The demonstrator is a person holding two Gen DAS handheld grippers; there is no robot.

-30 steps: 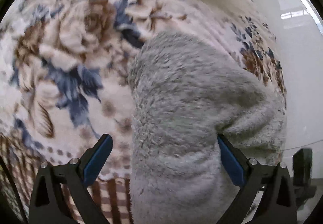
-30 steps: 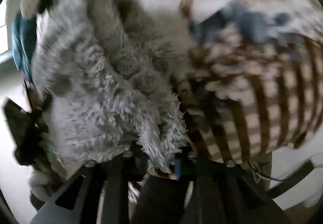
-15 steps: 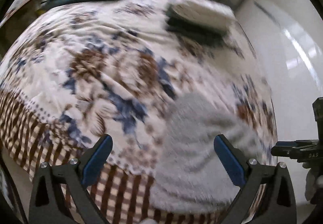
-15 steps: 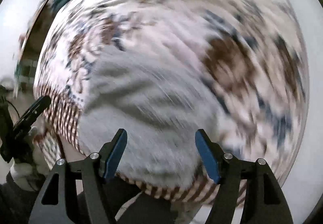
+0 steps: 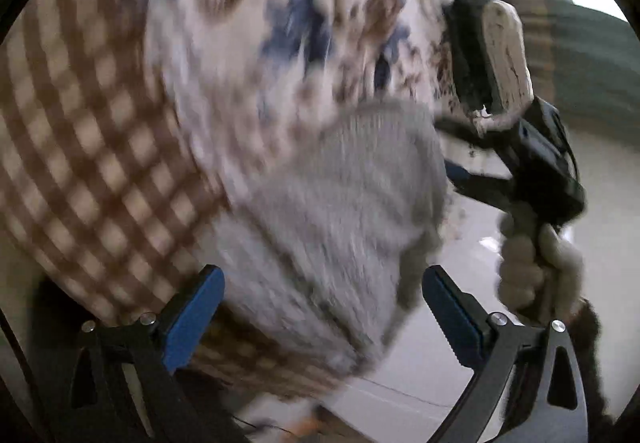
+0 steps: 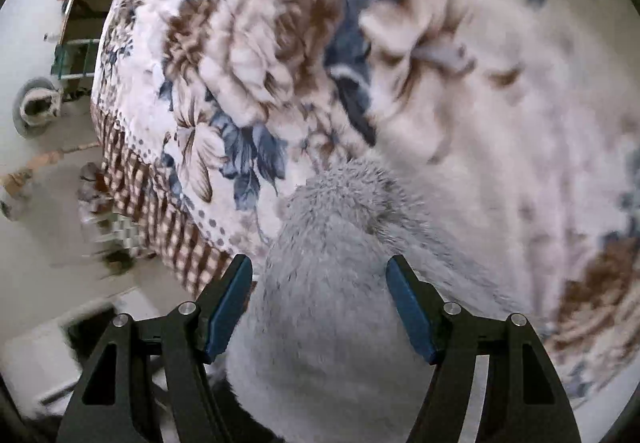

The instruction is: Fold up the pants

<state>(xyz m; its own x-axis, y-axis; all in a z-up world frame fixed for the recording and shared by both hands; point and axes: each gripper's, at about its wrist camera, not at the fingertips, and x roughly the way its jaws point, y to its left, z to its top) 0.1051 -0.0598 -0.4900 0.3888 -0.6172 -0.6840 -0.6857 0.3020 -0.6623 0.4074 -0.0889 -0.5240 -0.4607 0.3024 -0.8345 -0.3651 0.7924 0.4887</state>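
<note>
The grey fluffy pants (image 5: 332, 203) lie bunched on the floral blanket (image 5: 240, 23) of a bed, near its checked border. My left gripper (image 5: 324, 311) hangs open above them, its blue pads wide apart and clear of the cloth. In the right wrist view the pants (image 6: 332, 323) fill the gap between the right gripper's (image 6: 320, 303) open jaws, and the pads do not press on the fabric. The left wrist view also shows the right gripper (image 5: 448, 147) at the pants' far edge, held by a gloved hand (image 5: 536, 267). Both views are motion-blurred.
A folded stack of dark and white clothes (image 5: 492, 55) lies on the bed behind the right gripper. Pale floor (image 6: 44, 211) runs along the bed's checked edge (image 6: 160, 219). A white box (image 6: 60, 343) and a round grey object (image 6: 36, 107) stand on it.
My right gripper, shut on grey fabric a second ago, has opened and let it go. Both hands swung across the bed and rolled. The left gripper stayed open.
</note>
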